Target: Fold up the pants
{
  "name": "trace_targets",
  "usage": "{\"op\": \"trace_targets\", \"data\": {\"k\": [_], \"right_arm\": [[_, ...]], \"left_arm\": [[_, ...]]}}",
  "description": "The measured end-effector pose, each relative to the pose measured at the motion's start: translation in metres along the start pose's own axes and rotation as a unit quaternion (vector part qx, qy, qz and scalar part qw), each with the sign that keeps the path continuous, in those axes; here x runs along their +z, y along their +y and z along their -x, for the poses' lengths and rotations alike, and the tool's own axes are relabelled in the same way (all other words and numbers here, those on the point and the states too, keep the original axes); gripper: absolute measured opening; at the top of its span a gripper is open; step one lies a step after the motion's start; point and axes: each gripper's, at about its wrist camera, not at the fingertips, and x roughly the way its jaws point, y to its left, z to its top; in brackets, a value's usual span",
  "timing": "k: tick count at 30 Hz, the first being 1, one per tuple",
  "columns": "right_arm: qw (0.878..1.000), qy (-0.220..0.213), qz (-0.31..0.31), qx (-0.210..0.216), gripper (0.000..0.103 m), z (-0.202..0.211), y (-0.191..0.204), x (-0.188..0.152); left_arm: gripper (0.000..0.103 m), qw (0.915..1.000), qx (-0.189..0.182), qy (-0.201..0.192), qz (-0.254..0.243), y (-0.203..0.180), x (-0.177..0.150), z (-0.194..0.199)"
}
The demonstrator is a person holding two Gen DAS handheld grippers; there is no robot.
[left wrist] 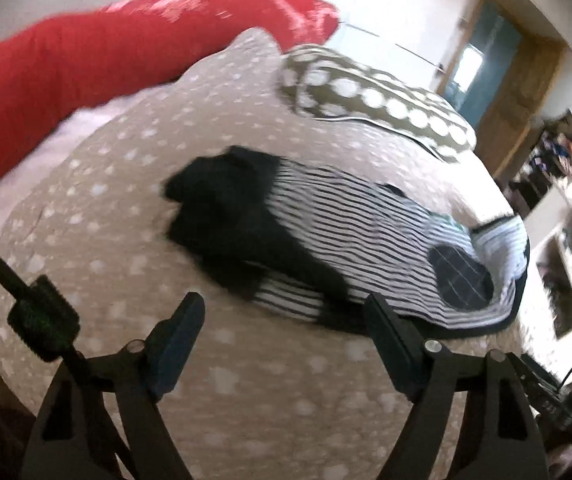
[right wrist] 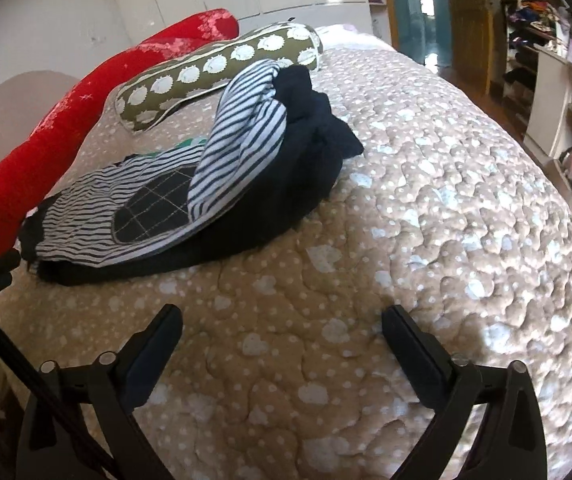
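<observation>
Both grippers, left gripper (left wrist: 286, 312) and right gripper (right wrist: 282, 324), stand open and empty; pants (right wrist: 190, 184) lie at eleven o'clock, seemingly bunched: flatten before creasing.

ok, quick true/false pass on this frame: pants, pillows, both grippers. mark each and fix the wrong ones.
1. The striped pants lie on the spotted bedspread. True.
2. The left gripper is clamped on the pants. False: its fingers are apart with nothing between them, only bedspread below.
3. The right gripper is open and empty. True.
4. The pants lie flat and fully spread. False: they are bunched, one striped leg flopped over the dark part.
5. A red bolster lies behind the olive pillow with white dots. True.
6. A dark oval patch shows on the pants. True.
</observation>
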Motion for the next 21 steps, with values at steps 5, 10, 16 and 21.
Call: {"op": "trace_targets", "data": {"k": [5, 10, 16, 21], "right_arm": [[0.996, 0.006, -0.057, 0.064, 0.094, -0.001, -0.023, 0.021], [0.988, 0.006, -0.113, 0.108, 0.09, -0.024, -0.036, 0.052], [0.982, -0.003, -0.149, 0.118, 0.083, -0.047, -0.037, 0.078], [0.967, 0.007, -0.21, 0.146, 0.028, -0.061, -0.051, 0.091]], "left_arm": [[0.081, 0.9929, -0.066, 0.056, 0.082, 0.035, 0.011, -0.024], [0.081, 0.9823, -0.133, 0.081, 0.104, 0.03, 0.03, -0.059], [0.085, 0.9812, -0.123, 0.093, 0.116, 0.012, 0.044, -0.085], [0.022, 0.985, -0.075, 0.103, 0.116, 0.01, 0.048, -0.091]]}}
